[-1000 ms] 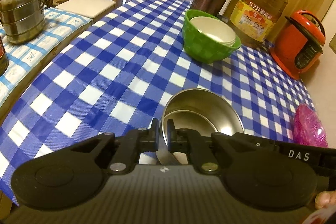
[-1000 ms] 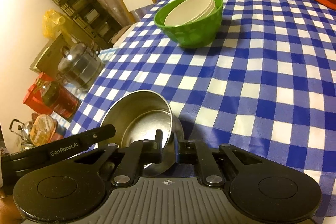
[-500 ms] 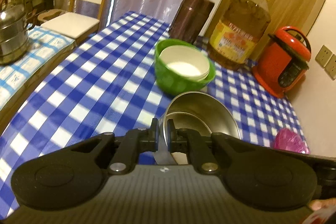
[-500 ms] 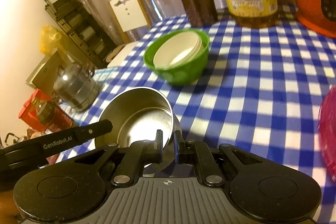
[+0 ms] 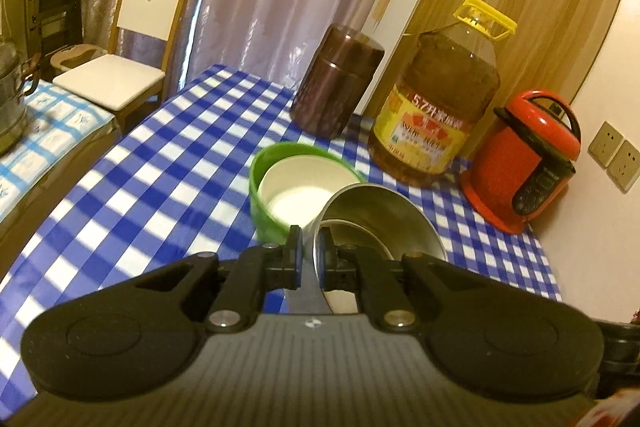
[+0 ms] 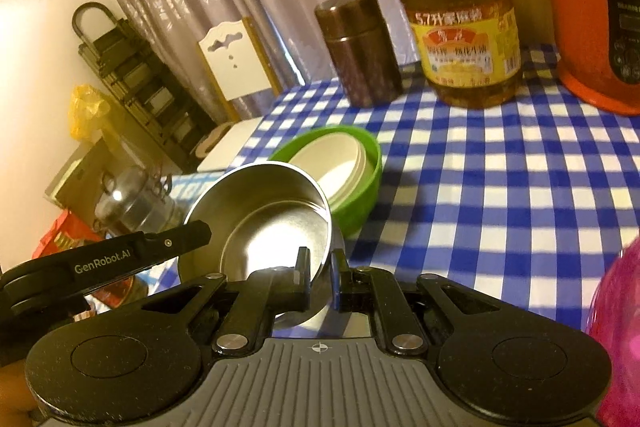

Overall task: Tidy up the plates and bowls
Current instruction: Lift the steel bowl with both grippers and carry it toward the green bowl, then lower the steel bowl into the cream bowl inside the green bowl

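Right tongs (image 6: pixel 320 273) clamped on near rim of steel bowl (image 6: pixel 260 211), a second steel bowl nested inside. Left tongs (image 6: pixel 188 237) reach the same bowl's far-left rim; contact hidden. Bowl held tilted, overlapping the green bowl (image 6: pixel 360 187) with white bowls (image 6: pixel 336 163) stacked inside. Behind on checkered counter (image 6: pixel 500 195): brown canister (image 6: pixel 360 51), oil bottle (image 6: pixel 460 23), red cooker (image 6: pixel 596 15). Pink item (image 6: pixel 620 307) at right edge.

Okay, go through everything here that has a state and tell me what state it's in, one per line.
Steel bowl: off the table, gripped on both rims, a smaller steel bowl nested inside.
Left gripper: shut on the rim.
Right gripper: shut on the rim.
Green bowl: upright, white bowls stacked inside.
Oil bottle: capped, nearly full.
Brown canister: lid on.
Red cooker: closed.
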Demonstrator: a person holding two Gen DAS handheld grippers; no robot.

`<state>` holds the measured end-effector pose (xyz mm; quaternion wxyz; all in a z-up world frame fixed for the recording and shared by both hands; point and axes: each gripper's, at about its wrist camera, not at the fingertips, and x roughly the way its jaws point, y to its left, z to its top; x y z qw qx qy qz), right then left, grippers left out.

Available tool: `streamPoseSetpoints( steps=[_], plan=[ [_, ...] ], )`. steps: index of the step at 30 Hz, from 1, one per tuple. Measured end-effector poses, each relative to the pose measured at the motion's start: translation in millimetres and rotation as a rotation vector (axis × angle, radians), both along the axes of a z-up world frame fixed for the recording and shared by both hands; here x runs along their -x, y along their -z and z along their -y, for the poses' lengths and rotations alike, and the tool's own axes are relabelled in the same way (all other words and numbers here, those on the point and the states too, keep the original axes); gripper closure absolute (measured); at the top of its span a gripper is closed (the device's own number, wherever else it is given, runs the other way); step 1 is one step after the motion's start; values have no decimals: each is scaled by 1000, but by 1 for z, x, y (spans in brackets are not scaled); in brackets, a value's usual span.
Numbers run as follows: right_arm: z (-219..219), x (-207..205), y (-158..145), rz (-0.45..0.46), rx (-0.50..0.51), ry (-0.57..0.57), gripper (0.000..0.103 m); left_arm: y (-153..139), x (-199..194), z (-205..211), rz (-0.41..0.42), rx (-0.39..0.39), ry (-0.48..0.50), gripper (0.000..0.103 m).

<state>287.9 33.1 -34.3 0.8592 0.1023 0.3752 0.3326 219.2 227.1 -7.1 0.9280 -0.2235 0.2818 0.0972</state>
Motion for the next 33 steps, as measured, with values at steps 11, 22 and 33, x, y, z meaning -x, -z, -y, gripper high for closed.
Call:
streamPoseSetpoints(
  steps=[11, 22, 33],
  plan=[
    [-5, -43, -11, 25, -16, 34, 94, -7, -40, -9, 31, 7, 9, 97],
    [-22, -70, -12, 42, 10, 41, 95, -3, -69, -26, 38, 30, 0, 97],
    [-44, -96, -10, 52, 32, 32, 95, 13, -86, -46, 32, 80, -49, 97]
  ],
)
